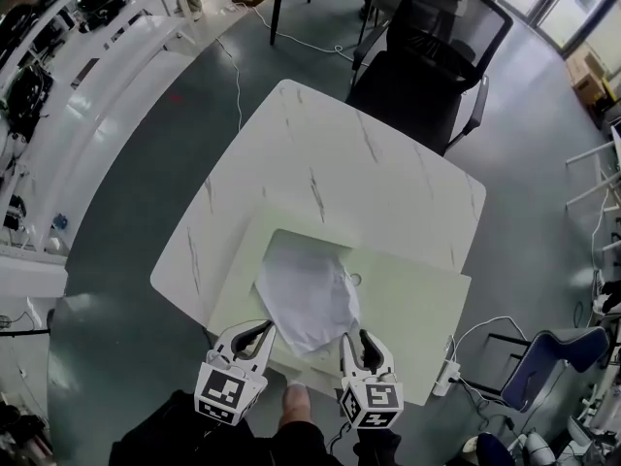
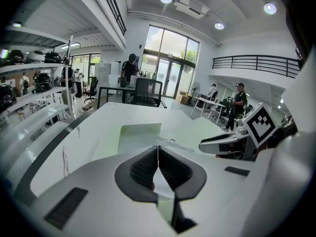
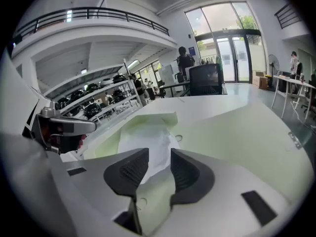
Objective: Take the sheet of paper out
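The left gripper (image 1: 264,328) has its 2 jaws shut tight, with the tips at the near edge of the sheet of paper (image 1: 306,299). The paper lies flat on an open green folder (image 1: 417,309) on the white table (image 1: 388,183). The right gripper (image 1: 353,339) has its jaws apart over the paper's corner.

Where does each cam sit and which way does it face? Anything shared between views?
Head view: on the person's head, steeply down onto table, folder, sheet; shows left gripper, right gripper, a leg.
Left gripper view: on the left gripper, along its closed jaws across the table toward the chair; right gripper at right.
Right gripper view: on the right gripper, along its open jaws over the sheet; left gripper at left.
Shared: all three show table and folder.
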`<state>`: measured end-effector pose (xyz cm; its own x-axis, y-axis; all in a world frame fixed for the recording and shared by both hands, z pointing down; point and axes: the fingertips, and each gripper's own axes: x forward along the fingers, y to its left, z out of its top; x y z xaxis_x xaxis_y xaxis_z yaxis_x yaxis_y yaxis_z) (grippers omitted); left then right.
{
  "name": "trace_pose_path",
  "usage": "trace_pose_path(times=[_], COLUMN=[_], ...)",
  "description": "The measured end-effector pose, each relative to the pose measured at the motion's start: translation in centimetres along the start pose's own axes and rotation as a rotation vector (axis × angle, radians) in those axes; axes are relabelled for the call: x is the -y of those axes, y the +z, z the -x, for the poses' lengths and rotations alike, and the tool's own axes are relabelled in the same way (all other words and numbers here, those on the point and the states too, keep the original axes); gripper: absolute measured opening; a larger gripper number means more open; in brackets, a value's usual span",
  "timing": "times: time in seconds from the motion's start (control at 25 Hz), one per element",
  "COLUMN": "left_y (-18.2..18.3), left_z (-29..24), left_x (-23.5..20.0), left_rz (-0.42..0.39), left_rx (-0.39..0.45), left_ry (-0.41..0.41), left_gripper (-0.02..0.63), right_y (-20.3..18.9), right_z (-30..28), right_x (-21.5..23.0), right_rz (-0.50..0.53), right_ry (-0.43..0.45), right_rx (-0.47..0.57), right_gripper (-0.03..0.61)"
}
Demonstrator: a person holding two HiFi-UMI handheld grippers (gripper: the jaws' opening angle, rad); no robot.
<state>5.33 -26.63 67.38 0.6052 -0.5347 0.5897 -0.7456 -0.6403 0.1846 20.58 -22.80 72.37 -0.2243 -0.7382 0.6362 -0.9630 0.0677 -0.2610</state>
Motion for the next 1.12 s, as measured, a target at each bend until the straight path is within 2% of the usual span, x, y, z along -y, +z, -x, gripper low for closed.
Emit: trace_pose_path(times=[0.04,0.12,0.24,0.56,0.84,1.0,1.12], left_y=[-0.1,-0.2,-0.3,-1.7,-2.4,-2.6,-2.5], left_z=[-0.2,-0.4,-0.8,-2.0,-2.5,-2.5,-2.3], left_x=[0.0,0.1,0.0,-0.9,-1.5,-1.5,-1.5], left_rz=[0.002,0.005,0.01,0.027,0.047,0.054,0.057], left_rx=[-0.003,-0.006,-0.012,-0.037,-0.049,-0.049,-0.044], left_ry=[0.001,0.0,0.0,0.013,0.025,0.028,0.032], left_gripper=[0.025,0.025,0.025,0.025,0.025,0.025,0.025], right_y=[-0.2,-0.6,-1.1,-3.2,-3.8,-3.9,-3.9], right_z=[-0.3,-0.7,-1.5,-3.8,-5.0,-5.0,-4.8], right_x=[-0.1,0.0,0.3,0.7,0.0,0.2,0.0], right_rz=[-0.007,-0.01,-0.022,-0.035,-0.022,-0.026,-0.027], right_ry=[0.009,0.007,0.006,0.035,0.058,0.057,0.068], right_rx=[-0.01,-0.024,-0.055,-0.135,-0.162,-0.168,-0.166], right_gripper=[0.161,0.167,0.219,0.222,0.152,0.018,0.018])
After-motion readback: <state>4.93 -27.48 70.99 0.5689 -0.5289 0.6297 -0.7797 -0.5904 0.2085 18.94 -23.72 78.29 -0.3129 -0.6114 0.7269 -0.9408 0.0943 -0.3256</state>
